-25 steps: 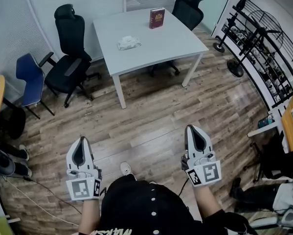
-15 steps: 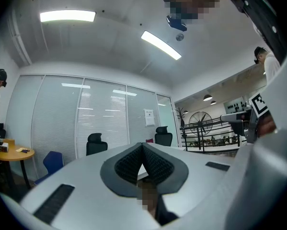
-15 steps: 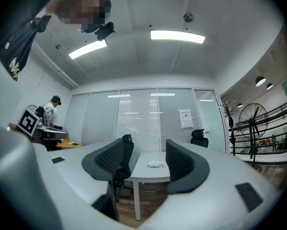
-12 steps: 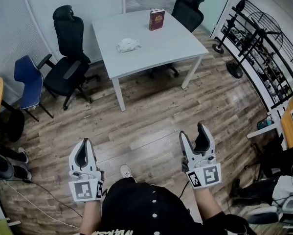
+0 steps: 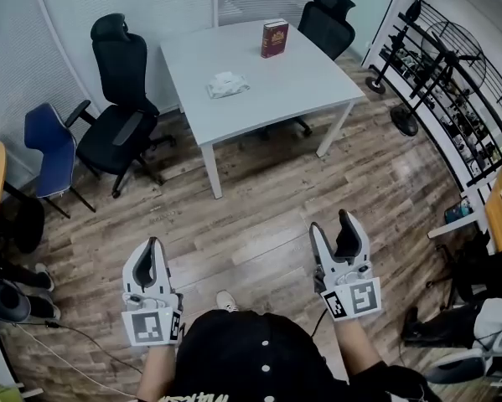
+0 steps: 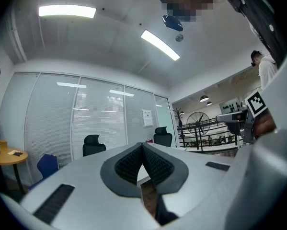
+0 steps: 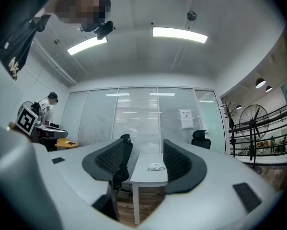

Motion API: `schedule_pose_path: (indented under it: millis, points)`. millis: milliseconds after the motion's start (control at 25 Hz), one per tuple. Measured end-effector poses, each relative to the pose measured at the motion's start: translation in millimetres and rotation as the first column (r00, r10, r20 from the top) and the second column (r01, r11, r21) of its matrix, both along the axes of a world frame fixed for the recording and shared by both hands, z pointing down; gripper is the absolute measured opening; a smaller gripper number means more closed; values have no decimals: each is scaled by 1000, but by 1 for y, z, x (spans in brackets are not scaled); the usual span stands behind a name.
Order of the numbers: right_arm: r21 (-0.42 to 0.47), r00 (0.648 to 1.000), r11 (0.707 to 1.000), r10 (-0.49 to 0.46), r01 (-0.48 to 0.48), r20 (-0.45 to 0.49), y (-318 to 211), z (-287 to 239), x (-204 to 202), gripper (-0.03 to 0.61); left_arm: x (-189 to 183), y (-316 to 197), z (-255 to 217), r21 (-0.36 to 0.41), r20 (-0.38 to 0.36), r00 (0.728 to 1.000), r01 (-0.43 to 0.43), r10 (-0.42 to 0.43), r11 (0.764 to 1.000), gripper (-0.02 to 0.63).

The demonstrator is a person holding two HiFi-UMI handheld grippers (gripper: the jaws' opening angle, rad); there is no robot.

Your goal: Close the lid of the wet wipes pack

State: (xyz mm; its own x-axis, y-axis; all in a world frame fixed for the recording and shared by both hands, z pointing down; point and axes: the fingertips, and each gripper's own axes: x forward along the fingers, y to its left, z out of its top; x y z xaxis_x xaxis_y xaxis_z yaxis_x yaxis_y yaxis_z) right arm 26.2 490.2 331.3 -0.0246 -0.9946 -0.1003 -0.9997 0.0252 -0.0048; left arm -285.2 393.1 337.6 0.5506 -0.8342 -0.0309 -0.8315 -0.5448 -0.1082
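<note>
The wet wipes pack (image 5: pixel 227 84) is a white crumpled pack lying on the grey table (image 5: pixel 301 86) far ahead; it also shows small between the jaws in the right gripper view (image 7: pixel 156 166). My left gripper (image 5: pixel 150 253) is held low at the left, its jaws shut with nothing between them. My right gripper (image 5: pixel 338 231) at the right stands open and empty, well short of the table. In the left gripper view the pads (image 6: pixel 155 164) meet at their tips.
A red book (image 5: pixel 274 38) stands upright at the table's far side. Black office chairs (image 5: pixel 121 99) and a blue chair (image 5: pixel 54 141) are left of the table, another black chair (image 5: pixel 328 19) behind it. A fan and racks (image 5: pixel 439 65) line the right. Wood floor (image 5: pixel 259 191) lies between me and the table.
The right gripper's jaws went from shut to open. Both grippers and the view have advanced slightly toward the table.
</note>
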Motion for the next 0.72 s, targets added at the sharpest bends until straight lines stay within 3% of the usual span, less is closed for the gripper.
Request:
schedule_pose_path:
  millis: [400, 720]
  points:
    - [-20, 1000, 999, 29, -29, -1, -26, 12, -29, 270, -18, -33, 10, -8, -4, 999, -52, 52, 999, 11]
    - [-43, 999, 998, 40, -40, -8, -39, 15, -24, 260, -11, -46, 17, -30, -6, 998, -62, 62, 998, 12]
